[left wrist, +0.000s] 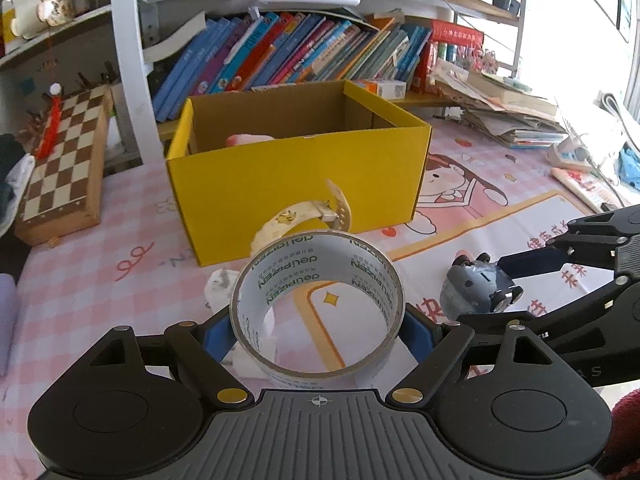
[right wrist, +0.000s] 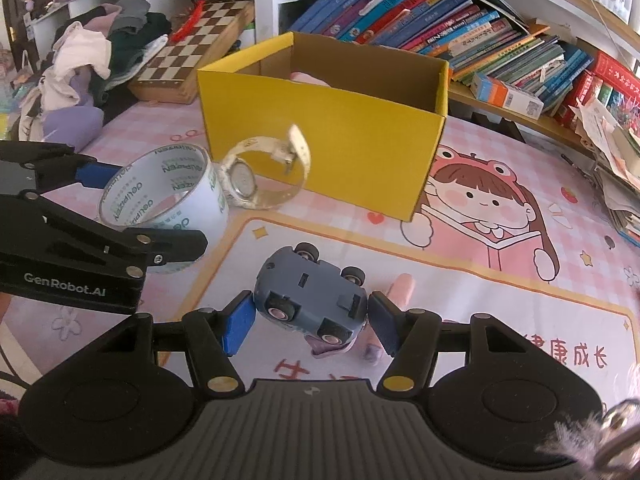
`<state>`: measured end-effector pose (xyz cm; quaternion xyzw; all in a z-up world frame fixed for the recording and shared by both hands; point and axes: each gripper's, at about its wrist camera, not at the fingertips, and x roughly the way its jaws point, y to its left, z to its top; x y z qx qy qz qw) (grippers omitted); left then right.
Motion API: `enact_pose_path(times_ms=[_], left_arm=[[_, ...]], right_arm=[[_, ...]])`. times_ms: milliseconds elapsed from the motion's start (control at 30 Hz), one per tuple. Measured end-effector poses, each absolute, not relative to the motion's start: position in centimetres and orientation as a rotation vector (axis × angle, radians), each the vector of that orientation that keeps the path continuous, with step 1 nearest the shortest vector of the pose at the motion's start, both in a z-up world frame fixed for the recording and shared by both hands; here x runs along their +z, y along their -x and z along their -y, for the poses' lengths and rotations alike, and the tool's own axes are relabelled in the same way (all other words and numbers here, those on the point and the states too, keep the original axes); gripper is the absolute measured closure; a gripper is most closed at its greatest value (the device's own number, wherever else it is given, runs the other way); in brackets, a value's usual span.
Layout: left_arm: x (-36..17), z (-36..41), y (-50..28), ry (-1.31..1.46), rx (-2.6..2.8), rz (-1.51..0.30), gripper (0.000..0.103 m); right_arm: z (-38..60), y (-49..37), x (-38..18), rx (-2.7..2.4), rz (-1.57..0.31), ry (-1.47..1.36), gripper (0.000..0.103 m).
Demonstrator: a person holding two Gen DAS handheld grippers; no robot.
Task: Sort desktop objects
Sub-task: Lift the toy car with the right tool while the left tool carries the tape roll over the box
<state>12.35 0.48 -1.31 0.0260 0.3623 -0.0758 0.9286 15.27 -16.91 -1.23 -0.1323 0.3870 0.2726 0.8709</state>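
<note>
Clamping a tape roll (left wrist: 318, 312) at lower centre, the left gripper (left wrist: 318, 330) is holding it; the right gripper (right wrist: 311, 318) is squeezing a toy car (right wrist: 310, 296) before the yellow box (right wrist: 320, 136).

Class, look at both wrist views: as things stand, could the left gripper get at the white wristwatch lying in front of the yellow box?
Probably not yet. The left gripper is already shut on the tape roll, so its fingers are occupied. The wristwatch lies just beyond the roll, with nothing else in between.

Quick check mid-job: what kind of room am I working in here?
Probably a child's study desk at home: rows of children's books on the shelf, a cartoon desk mat, and a folding chessboard beside the yellow box.
</note>
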Motion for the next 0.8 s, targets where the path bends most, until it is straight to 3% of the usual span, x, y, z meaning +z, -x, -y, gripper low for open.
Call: enact_pose_path(times_ms=[800], left_arm=[[0.8, -2.1, -8.6, -0.087, -0.172, -0.682, 0.018]], right_arm=[[15.8, -12.5, -0.1, 0.558, -0.812, 0.23, 0.043]])
